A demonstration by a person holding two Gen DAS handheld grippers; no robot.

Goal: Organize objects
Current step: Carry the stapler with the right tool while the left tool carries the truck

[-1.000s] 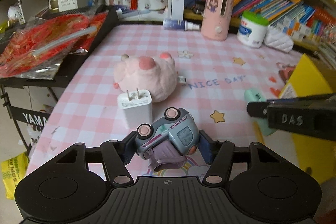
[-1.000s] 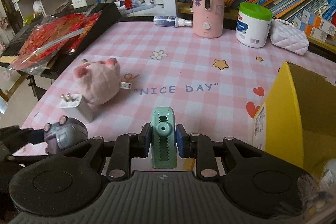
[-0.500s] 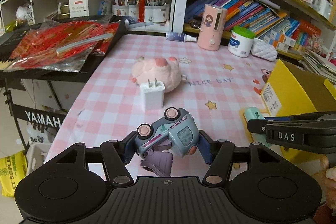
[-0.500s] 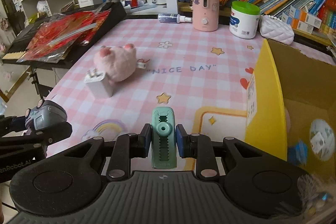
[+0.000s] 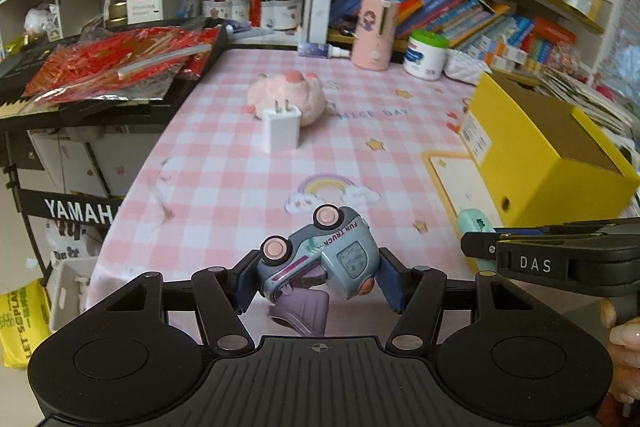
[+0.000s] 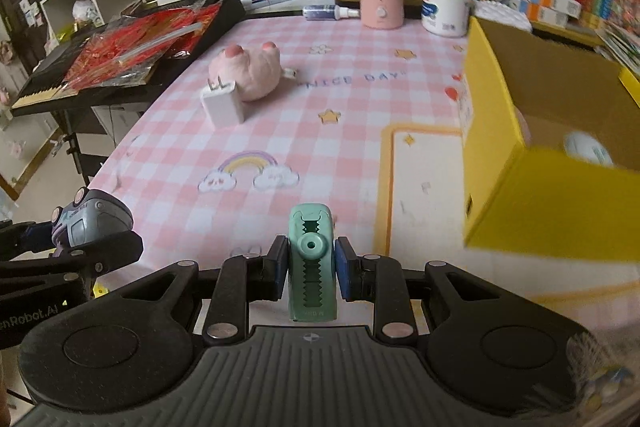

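Right now your left gripper (image 5: pixel 318 277) has its fingers clamped on a small grey-blue toy truck (image 5: pixel 320 257), which sits tilted on its side with two pink wheels facing up and the words "FUN TRUCK" along its flank. Your right gripper (image 6: pixel 311 269) has its fingers pressed tight against both sides of a mint-green clip (image 6: pixel 311 259) with a toothed slot down its middle, held upright. Both grippers hang over the near edge of the desk (image 6: pixel 320 147), which wears a pink checked cloth; the left one shows at the left edge of the right wrist view, well apart from the right one.

Past the clip, a printed rainbow (image 6: pixel 250 171) lies on the cloth. To your right stands an open yellow box (image 6: pixel 532 187), with a pale round item (image 6: pixel 588 149) inside that is too blurred to name.

Farther out, a white charger plug (image 5: pixel 281 127) stands with its prongs up, touching a pink plush toy (image 5: pixel 294 97) behind it. At the far edge, a pink cylinder (image 5: pixel 374 33) stands just beside a white tub with a green lid (image 5: pixel 426 55), and a small spray bottle (image 5: pixel 322 50) lies on its side to their left.
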